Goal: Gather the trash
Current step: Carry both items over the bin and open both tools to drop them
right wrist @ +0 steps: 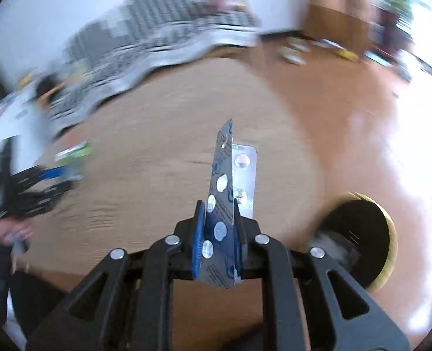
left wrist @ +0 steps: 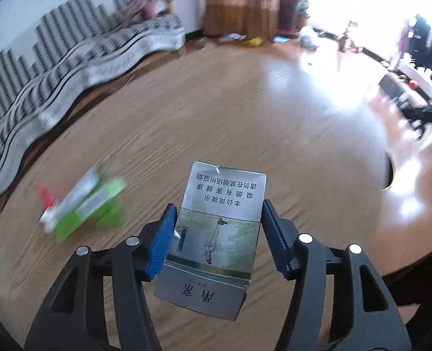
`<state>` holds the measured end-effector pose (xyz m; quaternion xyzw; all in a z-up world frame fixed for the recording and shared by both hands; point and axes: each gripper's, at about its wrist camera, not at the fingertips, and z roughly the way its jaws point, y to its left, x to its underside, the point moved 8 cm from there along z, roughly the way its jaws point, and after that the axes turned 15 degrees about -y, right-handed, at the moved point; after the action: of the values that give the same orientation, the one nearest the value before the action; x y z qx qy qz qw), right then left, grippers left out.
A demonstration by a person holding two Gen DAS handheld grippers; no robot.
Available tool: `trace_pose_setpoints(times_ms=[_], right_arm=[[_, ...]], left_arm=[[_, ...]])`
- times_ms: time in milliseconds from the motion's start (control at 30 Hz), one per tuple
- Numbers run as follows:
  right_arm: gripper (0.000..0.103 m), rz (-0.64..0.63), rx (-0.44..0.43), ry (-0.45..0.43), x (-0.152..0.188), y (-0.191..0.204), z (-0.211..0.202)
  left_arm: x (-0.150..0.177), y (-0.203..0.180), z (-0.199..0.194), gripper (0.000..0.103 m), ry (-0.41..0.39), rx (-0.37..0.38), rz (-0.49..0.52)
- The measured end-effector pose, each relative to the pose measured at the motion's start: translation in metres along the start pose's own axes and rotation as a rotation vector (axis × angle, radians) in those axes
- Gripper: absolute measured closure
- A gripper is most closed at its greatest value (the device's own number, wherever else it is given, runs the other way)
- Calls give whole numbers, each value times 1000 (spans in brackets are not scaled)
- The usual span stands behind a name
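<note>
Left wrist view: left tongs (left wrist: 217,234) clamped on a silver cigarette pack (left wrist: 216,228), blue pads (left wrist: 162,242) pressed against its two long sides, pack raised clear of the round wooden table (left wrist: 186,122) and slightly tilted, printed warning text toward the far end, flip-top end nearest the camera. Left of the tongs and a little beyond the tips, lying on the tabletop: a blurred green-and-white carton (left wrist: 84,204) with a red end. Far beyond the tips, past the table edge: a striped sofa (left wrist: 55,58) along the wall, a brown curtain (left wrist: 242,3), scattered bits on the shiny floor (left wrist: 318,67). Right of the tongs, at the table's edge: a dark round shape with a yellow rim (left wrist: 391,172), mostly cut off. Right wrist view: right tongs (right wrist: 220,234) pinched nearly together on foil blister packs (right wrist: 224,193), two strips held upright on edge between the pads, the front one showing round pill pockets, the rear one (right wrist: 245,178) angled off to the right. Just right of the tongs and below them: a dark bin (right wrist: 359,234) with a yellow rim, opening facing up. Far left of the tongs, heavily blurred: the left tongs (right wrist: 40,187) and the green carton (right wrist: 75,152) near them; a hand (right wrist: 8,231) at the left border.
</note>
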<state>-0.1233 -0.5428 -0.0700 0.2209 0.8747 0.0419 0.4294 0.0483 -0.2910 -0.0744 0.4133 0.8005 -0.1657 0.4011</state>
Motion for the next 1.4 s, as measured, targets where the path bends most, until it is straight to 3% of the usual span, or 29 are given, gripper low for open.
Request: trace_pose_setpoints(times_ms=[133, 233, 333, 467, 900, 933, 967, 1033, 1400], right_arm=[[86, 107, 167, 36, 18, -81, -3], [86, 136, 264, 66, 32, -126, -3], [86, 179, 300, 98, 44, -157, 0], [86, 220, 316, 120, 51, -184, 3], [84, 281, 317, 92, 46, -210, 0], [80, 288, 319, 94, 46, -212, 0], [59, 295, 323, 87, 45, -214, -2], [30, 297, 339, 58, 40, -218, -7], [26, 443, 407, -95, 23, -247, -66]], left_arm=[[-43, -103, 24, 45, -45, 116, 5], [-59, -164, 44, 45, -34, 187, -39], [-71, -232, 66, 45, -19, 262, -64], [-64, -290, 87, 45, 27, 342, -117], [-72, -313, 113, 45, 9, 365, -102], [-71, -312, 114, 45, 11, 364, -105], [-71, -313, 116, 45, 15, 366, -110], [-70, -314, 120, 45, 20, 367, -116], [-66, -364, 149, 45, 63, 448, -121]])
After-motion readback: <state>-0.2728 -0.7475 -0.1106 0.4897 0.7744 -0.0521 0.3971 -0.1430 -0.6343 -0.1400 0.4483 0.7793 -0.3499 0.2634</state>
